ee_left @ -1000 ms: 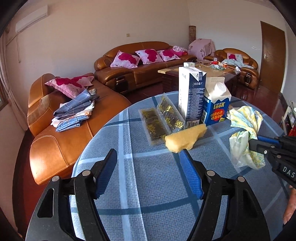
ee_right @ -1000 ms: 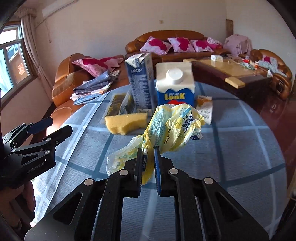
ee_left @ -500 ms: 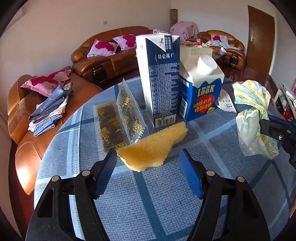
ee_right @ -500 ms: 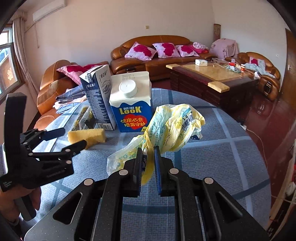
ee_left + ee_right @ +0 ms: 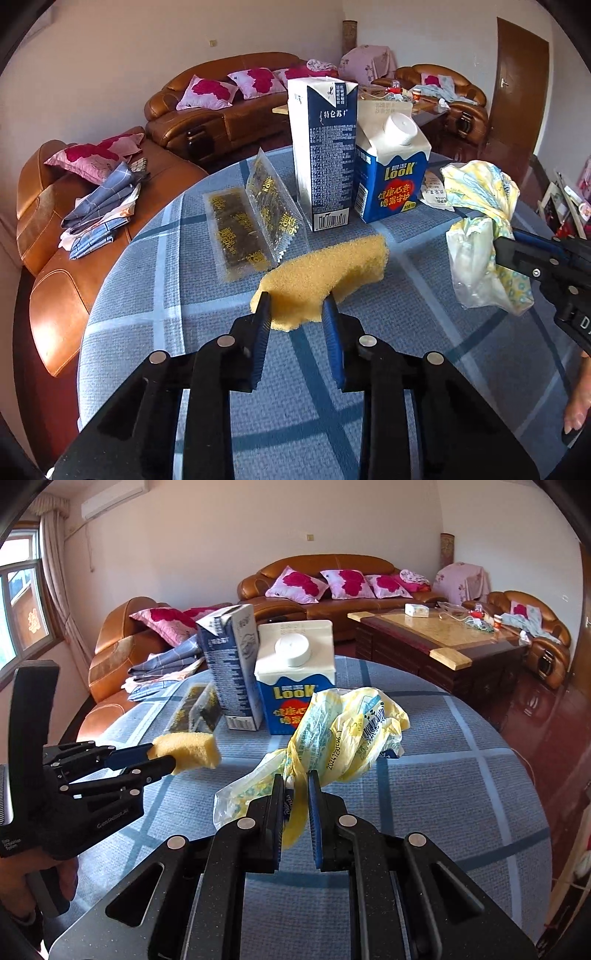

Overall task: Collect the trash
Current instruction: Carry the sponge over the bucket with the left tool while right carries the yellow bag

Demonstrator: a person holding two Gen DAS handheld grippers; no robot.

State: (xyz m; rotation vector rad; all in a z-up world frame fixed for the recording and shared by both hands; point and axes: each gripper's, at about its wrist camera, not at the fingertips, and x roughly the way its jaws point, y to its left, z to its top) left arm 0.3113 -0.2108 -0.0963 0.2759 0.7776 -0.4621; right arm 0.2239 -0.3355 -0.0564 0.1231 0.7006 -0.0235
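Two claws worked beside the Look carton [image 5: 391, 184]: the left claw [image 5: 297, 314] had just closed on the sponge [image 5: 325, 273] for collection, while the right claw [image 5: 295, 794] pinched the plastic bag [image 5: 343, 731] to receive it.

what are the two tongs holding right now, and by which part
The left tongs have just been closing on the near end of the yellow sponge. The right tongs pinch the crumpled plastic bag at its twisted neck.
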